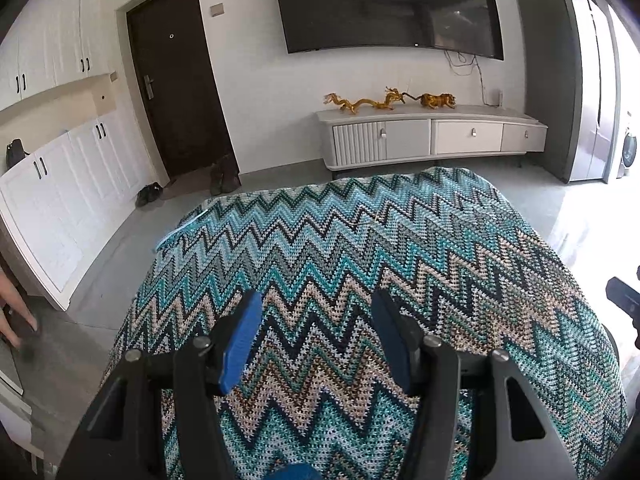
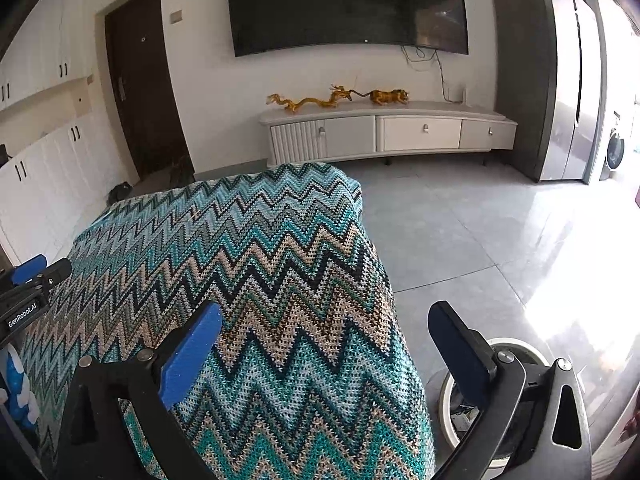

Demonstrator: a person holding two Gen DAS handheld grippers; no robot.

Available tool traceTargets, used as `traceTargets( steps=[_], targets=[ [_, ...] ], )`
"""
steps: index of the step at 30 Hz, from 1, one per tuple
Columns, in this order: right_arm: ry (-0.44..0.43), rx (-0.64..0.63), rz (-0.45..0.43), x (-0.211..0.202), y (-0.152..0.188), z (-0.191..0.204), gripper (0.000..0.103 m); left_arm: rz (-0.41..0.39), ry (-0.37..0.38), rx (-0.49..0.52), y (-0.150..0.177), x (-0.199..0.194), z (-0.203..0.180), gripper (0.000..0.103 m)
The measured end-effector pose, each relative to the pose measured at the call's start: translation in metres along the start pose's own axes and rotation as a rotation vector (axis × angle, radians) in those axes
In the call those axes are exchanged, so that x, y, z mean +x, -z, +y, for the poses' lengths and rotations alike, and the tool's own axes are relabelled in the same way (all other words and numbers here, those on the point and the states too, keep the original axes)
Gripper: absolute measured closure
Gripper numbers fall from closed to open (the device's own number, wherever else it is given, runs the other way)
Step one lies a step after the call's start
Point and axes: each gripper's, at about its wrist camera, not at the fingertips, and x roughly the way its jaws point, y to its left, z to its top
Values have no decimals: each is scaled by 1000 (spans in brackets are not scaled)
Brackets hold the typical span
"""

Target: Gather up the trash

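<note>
Left gripper [image 1: 316, 334]: black frame, blue pads, fingers spread apart and gripping nothing, above the cloth.
Right gripper [image 2: 330, 354]: likewise spread wide and unladen, straddling the cloth's right edge.
Cloth: teal, beige and black zigzag-knit cover [image 1: 360, 264] draped over a raised surface.
Trash bin: round white-rimmed bin [image 2: 450, 392] on the grey tiled floor [image 2: 480, 232], beside the cover, under the right finger; scraps show inside.
Background: dark wall-mounted television [image 1: 384, 4].

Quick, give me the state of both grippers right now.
Left gripper: open, holding nothing, above the zigzag cloth.
Right gripper: open, holding nothing, over the cloth's edge.
</note>
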Motion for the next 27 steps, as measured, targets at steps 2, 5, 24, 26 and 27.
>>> traceTargets(
  steps=[2, 5, 24, 26, 27],
  targets=[
    [1, 0, -4, -1, 0, -1, 1, -4, -2, -1, 0, -1, 1, 47],
    [6, -2, -17, -6, -2, -3, 1, -11, -9, -8, -1, -2, 4, 47],
    [51, -60, -130, -41, -13, 3, 1, -62, -60, -51, -7, -18, 22, 47],
    [52, -63, -137, -44, -12, 5, 1, -69, -57, -50, -6, -22, 23, 47],
    [54, -66, -141, -45, -12, 5, 1, -71, -57, -49, -6, -24, 22, 47]
  ],
)
